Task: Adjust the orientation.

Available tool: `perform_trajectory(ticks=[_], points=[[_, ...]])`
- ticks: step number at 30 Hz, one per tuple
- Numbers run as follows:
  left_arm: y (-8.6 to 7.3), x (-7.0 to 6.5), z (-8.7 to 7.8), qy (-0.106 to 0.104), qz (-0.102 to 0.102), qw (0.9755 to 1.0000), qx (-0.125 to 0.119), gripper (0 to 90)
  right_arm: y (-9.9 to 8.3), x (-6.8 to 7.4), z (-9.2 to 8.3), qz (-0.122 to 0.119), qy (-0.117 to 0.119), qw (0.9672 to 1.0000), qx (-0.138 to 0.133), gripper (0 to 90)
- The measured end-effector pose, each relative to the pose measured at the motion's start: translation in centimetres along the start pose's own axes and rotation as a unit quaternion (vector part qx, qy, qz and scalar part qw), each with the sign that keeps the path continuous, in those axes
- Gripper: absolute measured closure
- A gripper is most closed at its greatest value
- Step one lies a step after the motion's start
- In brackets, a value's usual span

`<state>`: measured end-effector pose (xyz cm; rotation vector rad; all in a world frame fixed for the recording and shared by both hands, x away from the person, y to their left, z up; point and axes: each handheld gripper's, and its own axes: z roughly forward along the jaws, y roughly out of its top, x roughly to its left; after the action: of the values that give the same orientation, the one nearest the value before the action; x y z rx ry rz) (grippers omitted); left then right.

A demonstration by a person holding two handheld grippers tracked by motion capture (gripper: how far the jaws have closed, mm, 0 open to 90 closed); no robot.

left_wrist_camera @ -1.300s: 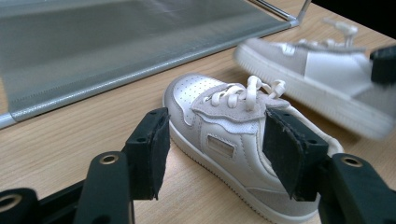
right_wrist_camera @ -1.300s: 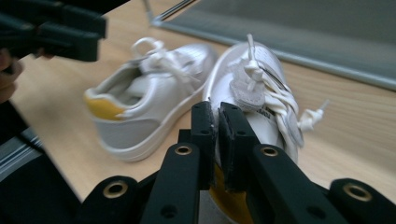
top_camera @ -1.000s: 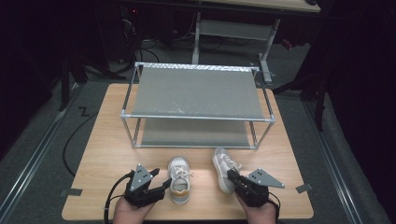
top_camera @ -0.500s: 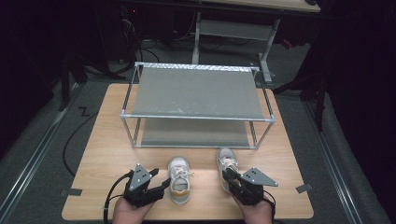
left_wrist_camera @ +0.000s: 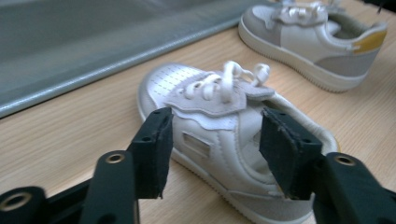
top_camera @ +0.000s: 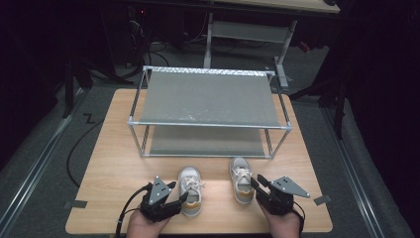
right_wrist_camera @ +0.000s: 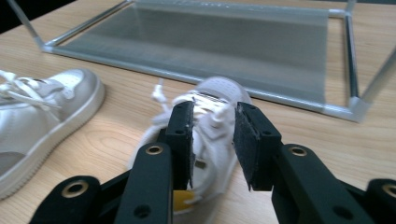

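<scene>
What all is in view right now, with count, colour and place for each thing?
Shoes: two, white and grey with yellow heels, on the table's near edge, left shoe, right shoe.
Rack: one, silver frame, two grey shelves, mid-table behind the shoes.
Table: one, light wood.
Tape marks: two, grey, near corners.
Left claw: black, jaws either side of the left shoe, closing.
Right claw: black, jaws opening over the right shoe.
</scene>
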<state>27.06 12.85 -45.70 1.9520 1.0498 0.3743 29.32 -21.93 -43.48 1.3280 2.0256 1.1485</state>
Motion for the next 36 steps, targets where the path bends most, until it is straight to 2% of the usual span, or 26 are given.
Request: perform_trajectory(ticks=[1, 4, 5, 6, 7, 10, 12, 13, 15, 16, 17, 18, 19, 20, 21, 24, 26, 29, 36], points=[[0.1, -0.4, 0.6, 0.005, 0.006, 0.9999, 0.009, 51.7, -0.2, -0.3, 0.1, -0.001, -0.006, 1.0, 0.006, 66.7], [0.2, -0.7, 0.8, 0.017, 0.001, 0.9998, 0.013, 60.0, -0.4, -0.4, 0.3, 0.001, -0.005, 0.9999, 0.014, 66.6], [0.2, -0.7, 0.8, 0.03, -0.005, 0.9994, 0.015, 64.0, -0.6, -0.4, 0.6, 0.001, 0.004, 0.9998, 0.019, 66.0], [0.2, -0.7, 0.8, 0.03, -0.005, 0.9994, 0.015, 65.7, -0.6, -0.3, 0.7, -0.002, 0.007, 0.9998, 0.019, 65.8], [0.2, -0.5, 0.8, 0.028, -0.016, 0.9994, 0.015, 66.0, -0.6, -0.1, 0.7, -0.003, 0.012, 0.9997, 0.02, 65.6], [0.2, -0.7, 0.8, 0.033, -0.016, 0.9991, 0.019, 68.1, -0.6, 0.4, 1.3, -0.014, 0.012, 0.9994, 0.031, 65.1], [0.2, -0.8, 0.9, 0.035, -0.009, 0.9992, 0.017, 69.9, -0.6, 0.4, 1.6, -0.015, 0.009, 0.9993, 0.032, 64.6], [0.2, -1.0, 0.9, 0.04, -0.006, 0.9991, 0.015, 70.6, -0.7, 0.2, 2.1, -0.014, -0.002, 0.999, 0.042, 64.2], [0.2, -1.2, 1.0, 0.044, 0.001, 0.9989, 0.015, 71.6, -0.8, 0.1, 2.4, -0.014, -0.006, 0.9987, 0.048, 63.6], [0.2, -1.3, 1.0, 0.048, 0.003, 0.9988, 0.013, 72.9, -0.9, -0.2, 2.6, -0.006, 0.001, 0.9989, 0.047, 63.7], [0.3, -1.5, 1.0, 0.056, 0.01, 0.9983, 0.011, 76.2, -0.9, -0.5, 2.7, 0.003, 0.006, 0.9987, 0.05, 68.0], [0.3, -1.5, 1.0, 0.056, 0.01, 0.9983, 0.011, 77.8, -0.9, -0.5, 2.7, 0.003, 0.006, 0.9987, 0.05, 68.0], [0.4, -1.6, 0.9, 0.063, 0.013, 0.9979, 0.006, 79.4, -0.9, -0.3, 2.7, -0.011, -0.004, 0.9985, 0.053, 75.2], [0.4, -1.6, 0.9, 0.063, 0.013, 0.9979, 0.006, 81.1, -0.9, -0.3, 2.7, -0.011, -0.004, 0.9985, 0.053, 75.2], [0.5, -1.5, 0.7, 0.073, 0.013, 0.9973, -0.003, 82.8, -0.8, -0.4, 2.6, -0.014, -0.014, 0.9983, 0.055, 78.6], [0.7, -1.1, 0.6, 0.074, 0.009, 0.9972, -0.006, 84.1, -0.8, -0.5, 2.3, -0.018, -0.027, 0.9983, 0.048, 82.9], [0.8, -0.9, 0.5, 0.075, 0.006, 0.9972, -0.008, 84.7, -0.8, -1.1, 2.1, 0.001, -0.019, 0.9988, 0.045, 83.9], [1.0, -0.5, 0.3, 0.08, 0.001, 0.9967, -0.011, 85.1, -0.6, -0.8, 2.0, -0.009, -0.025, 0.9988, 0.042, 83.9], [1.4, 0.1, 0.2, 0.074, -0.008, 0.9971, -0.015, 85.7, -0.2, -0.3, 1.3, -0.011, -0.019, 0.9995, 0.021, 83.7]])
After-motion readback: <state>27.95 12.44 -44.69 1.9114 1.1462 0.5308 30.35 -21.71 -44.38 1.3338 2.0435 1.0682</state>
